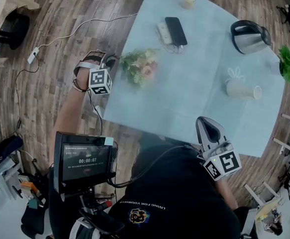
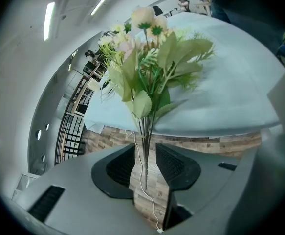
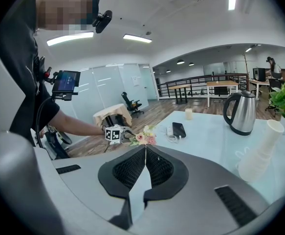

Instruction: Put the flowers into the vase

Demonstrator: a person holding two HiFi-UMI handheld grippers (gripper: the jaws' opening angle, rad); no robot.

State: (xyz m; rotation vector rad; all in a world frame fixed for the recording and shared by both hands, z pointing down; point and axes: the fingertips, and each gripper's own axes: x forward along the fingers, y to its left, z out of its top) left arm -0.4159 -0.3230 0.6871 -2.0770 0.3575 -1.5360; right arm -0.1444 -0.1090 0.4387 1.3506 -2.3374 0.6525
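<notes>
A bunch of pale pink and cream flowers (image 1: 141, 66) with green leaves lies at the left edge of the light blue table (image 1: 184, 83), its stems reaching out over the floor. My left gripper (image 1: 112, 62) is at those stems. In the left gripper view the thin stems (image 2: 145, 153) run between my jaws (image 2: 145, 148) with floor showing on both sides, so the pads are not pressing. The white vase (image 1: 240, 89) lies on its side at the table's right. My right gripper (image 1: 208, 126) hovers at the near edge, shut and empty (image 3: 145, 151); from there the flowers (image 3: 143, 137) and the vase (image 3: 260, 151) show.
A steel kettle (image 1: 249, 36) stands at the far right, and a green plant (image 1: 287, 61) is beside it at the table's edge. A phone (image 1: 175, 30) on a charger and a small cup (image 1: 188, 0) sit at the far side. A cable (image 1: 60, 39) runs across the wooden floor.
</notes>
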